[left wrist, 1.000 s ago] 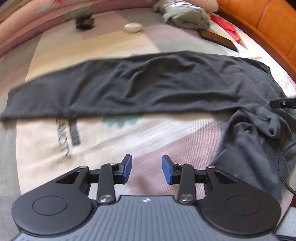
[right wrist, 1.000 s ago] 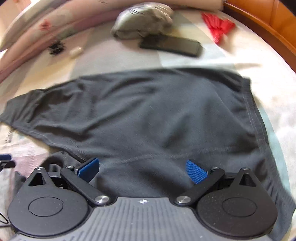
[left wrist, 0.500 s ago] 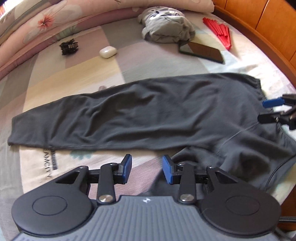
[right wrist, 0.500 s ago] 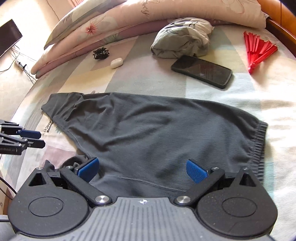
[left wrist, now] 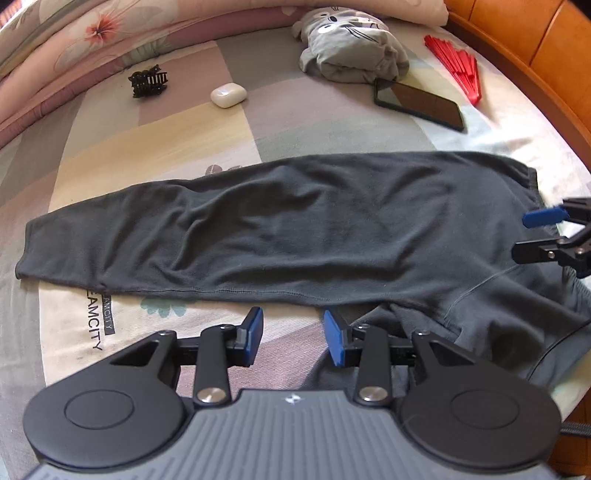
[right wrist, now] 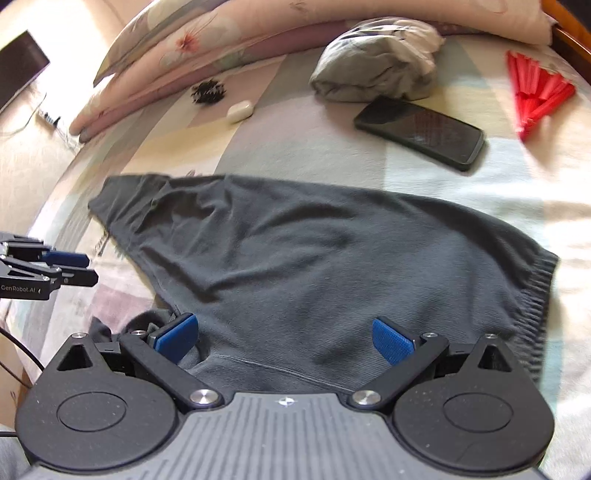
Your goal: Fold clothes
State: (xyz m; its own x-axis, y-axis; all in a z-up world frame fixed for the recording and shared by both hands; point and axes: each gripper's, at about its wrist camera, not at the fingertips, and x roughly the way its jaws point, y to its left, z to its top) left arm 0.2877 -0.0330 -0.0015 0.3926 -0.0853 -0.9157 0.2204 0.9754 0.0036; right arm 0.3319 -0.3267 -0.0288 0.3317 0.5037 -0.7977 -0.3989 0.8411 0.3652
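Observation:
Dark grey trousers point(left wrist: 295, 229) lie across the bed, one leg stretched flat to the left, the other bunched under the near right edge point(left wrist: 424, 325). My left gripper point(left wrist: 294, 338) is open and empty, hovering at the near edge of the flat leg beside the bunched cloth. In the right wrist view the trousers point(right wrist: 332, 258) fill the middle, with the ribbed waistband point(right wrist: 535, 295) at right. My right gripper point(right wrist: 284, 338) is wide open above the seat of the trousers, holding nothing. Each gripper shows in the other's view, the right gripper point(left wrist: 532, 236) and the left gripper point(right wrist: 79, 267).
Behind the trousers lie a folded grey garment point(left wrist: 351, 48), a black phone point(left wrist: 417, 105), a red fan point(left wrist: 458, 66), a white earbud case point(left wrist: 228, 95) and a black hair claw point(left wrist: 148, 80). Pillows point(right wrist: 221, 33) line the far side. A wooden bed frame point(left wrist: 524, 48) bounds the right.
Both grippers have drawn back from the trousers, which now lie flatter. The left gripper has shifted right, to the bunched leg. Neither has taken hold of anything.

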